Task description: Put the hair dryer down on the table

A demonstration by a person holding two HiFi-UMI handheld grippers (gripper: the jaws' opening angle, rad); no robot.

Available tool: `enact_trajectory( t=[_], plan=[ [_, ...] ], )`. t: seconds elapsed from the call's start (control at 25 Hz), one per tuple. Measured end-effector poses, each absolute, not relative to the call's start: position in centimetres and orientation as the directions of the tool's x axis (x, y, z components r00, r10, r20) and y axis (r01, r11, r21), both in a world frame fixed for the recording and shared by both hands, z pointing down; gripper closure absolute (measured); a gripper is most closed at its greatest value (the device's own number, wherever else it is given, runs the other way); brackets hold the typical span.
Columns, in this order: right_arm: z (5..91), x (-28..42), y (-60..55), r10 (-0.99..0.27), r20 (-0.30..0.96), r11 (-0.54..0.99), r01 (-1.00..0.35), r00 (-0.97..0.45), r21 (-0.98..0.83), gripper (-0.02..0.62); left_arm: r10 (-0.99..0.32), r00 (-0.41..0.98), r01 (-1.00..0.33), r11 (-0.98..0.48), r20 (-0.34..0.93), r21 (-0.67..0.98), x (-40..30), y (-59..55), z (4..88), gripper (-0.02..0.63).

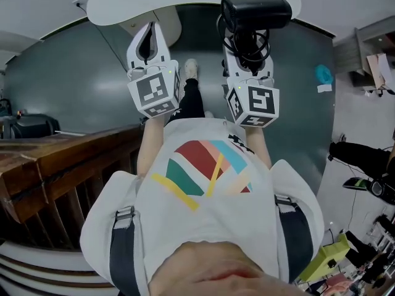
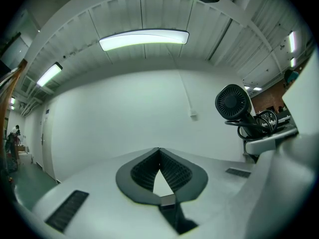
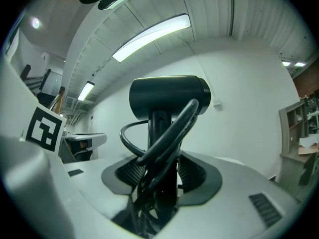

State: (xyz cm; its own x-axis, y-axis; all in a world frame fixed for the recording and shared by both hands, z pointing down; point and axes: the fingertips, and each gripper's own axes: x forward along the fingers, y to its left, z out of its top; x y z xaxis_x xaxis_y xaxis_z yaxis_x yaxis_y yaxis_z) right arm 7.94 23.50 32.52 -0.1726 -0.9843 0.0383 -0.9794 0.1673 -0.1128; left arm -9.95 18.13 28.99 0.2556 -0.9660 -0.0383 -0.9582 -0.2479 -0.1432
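Observation:
The black hair dryer [image 1: 256, 11] stands upright in my right gripper [image 1: 247, 45], its head at the near edge of the white round table [image 1: 123, 5]. In the right gripper view the dryer [image 3: 169, 96] fills the middle. Its handle and coiled black cable [image 3: 149, 148] sit between the jaws, and my right gripper [image 3: 162, 171] is shut on the handle. My left gripper [image 1: 148, 42] is held beside it to the left, shut with nothing in it. In the left gripper view its tips [image 2: 159, 151] meet, and the dryer [image 2: 233, 102] shows off to the right with its rear grille facing the camera.
A wooden bench [image 1: 62, 165] runs along the left. The grey floor [image 1: 74, 73] lies below the table, with a teal object [image 1: 324, 74] and shelving [image 1: 370, 48] at the right. A yellow-green box [image 1: 330, 258] sits at the bottom right.

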Motion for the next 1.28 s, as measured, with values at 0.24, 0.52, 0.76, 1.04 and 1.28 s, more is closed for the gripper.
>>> enact_trajectory(
  t=[0.24,0.52,0.76,1.04,1.28],
  plan=[
    [32.2,9.2,22.2,-0.988,0.036,0.145,-0.984,-0.149,-0.101,0.382,-0.965,0.262,-0.956,-0.255,-0.029,-0.142,-9.3,16.2,29.7,0.591],
    [32.8,9.6,20.6,-0.986,0.052,0.151,-0.982,-0.157,-0.111,0.383,-0.967,0.256,-0.956,-0.251,-0.013,-0.149,-9.0,14.2,30.0,0.591],
    [33.4,8.6,18.6,-0.984,0.052,0.165,-0.981,-0.171,-0.104,0.382,-0.965,0.262,-0.956,-0.257,-0.017,-0.141,-9.5,12.4,30.7,0.591],
    [34.4,7.3,14.9,-0.98,0.088,0.17,-0.98,-0.179,-0.1,0.382,-0.966,0.259,-0.96,-0.256,-0.013,-0.111,-10.7,8.8,31.4,0.591],
    [34.3,6.6,11.7,-0.978,0.085,0.182,-0.979,-0.19,-0.098,0.382,-0.966,0.258,-0.961,-0.256,0.001,-0.107,-11.1,5.8,31.9,0.591]
  ],
)
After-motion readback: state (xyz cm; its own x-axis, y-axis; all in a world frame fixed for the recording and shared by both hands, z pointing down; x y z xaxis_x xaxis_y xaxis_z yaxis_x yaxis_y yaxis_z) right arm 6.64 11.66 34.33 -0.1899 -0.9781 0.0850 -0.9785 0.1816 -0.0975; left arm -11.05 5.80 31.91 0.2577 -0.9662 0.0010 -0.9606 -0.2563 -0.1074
